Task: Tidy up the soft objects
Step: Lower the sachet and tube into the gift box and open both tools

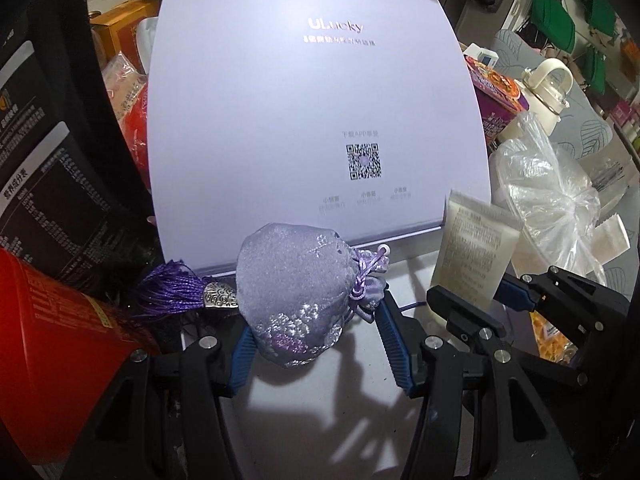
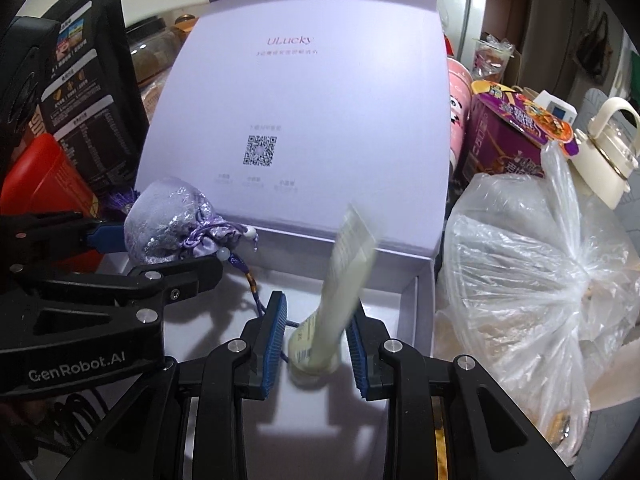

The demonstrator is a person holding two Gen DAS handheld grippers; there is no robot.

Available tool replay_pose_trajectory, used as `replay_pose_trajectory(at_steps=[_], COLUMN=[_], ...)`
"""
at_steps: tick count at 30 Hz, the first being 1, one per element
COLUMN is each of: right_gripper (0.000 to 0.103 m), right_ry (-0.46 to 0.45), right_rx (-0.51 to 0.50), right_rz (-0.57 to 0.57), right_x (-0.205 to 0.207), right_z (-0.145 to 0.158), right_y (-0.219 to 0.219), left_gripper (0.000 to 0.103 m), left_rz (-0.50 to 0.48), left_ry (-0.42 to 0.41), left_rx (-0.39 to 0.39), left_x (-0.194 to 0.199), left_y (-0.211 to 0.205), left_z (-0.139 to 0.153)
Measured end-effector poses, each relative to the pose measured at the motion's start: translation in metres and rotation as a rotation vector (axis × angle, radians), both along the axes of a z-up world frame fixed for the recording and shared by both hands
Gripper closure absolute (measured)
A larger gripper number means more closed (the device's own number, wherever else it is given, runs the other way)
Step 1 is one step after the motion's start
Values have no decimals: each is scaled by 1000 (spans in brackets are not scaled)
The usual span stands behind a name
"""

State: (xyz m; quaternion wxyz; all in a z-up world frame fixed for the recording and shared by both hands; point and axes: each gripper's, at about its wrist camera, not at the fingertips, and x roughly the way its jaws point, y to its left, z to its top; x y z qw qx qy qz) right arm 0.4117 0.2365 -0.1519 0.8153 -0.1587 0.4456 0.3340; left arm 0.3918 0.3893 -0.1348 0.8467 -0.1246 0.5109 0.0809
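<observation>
Directly below both loads, the open lavender box (image 2: 412, 300) is waiting. Left gripper (image 1: 316, 344) is clamping the sachet (image 1: 292, 292); right gripper (image 2: 316, 348) is pinching the tube (image 2: 340, 280), standing upright.

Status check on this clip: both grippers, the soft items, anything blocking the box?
Left gripper shut on lavender sachet pouch. Right gripper shut on cream tube. Both over open lavender box. Plastic bag crowds its right edge; interior unobstructed.
</observation>
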Motion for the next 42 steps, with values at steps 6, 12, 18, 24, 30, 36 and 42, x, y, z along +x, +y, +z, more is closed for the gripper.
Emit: replay_pose_trajectory(at_steps=[6,12,18,24,30,36,42], right_gripper=[73,67,62,61,61,61,61], right_ry=[-5,-3,-17,-37,-62,-100,-136], right_rx=[-35,-47,-51,-34,-16,1,16], right_rz=[-2,-27,-40,-54,-65,-81,-95], right_x=[-1,-3,-5,-8,-17,-25,-41], right_z=[-4,-1,9,25,44,70,95], right_y=[2,0,-6,-13,-20,-32,-45], left_gripper=[47,43,36,36,36,36,36], left_rz=[-1,-21,-12,-1,8,15,15], left_ry=[25,40,49,47,25,-5,-48], left_rx=[-3,-1,62,77,86,90,100], left_x=[8,13,17,17,11,-5,-26], left_y=[-6,-9,-14,-14,-18,-25,-29], left_z=[-9,-12,-2,12,34,57,86])
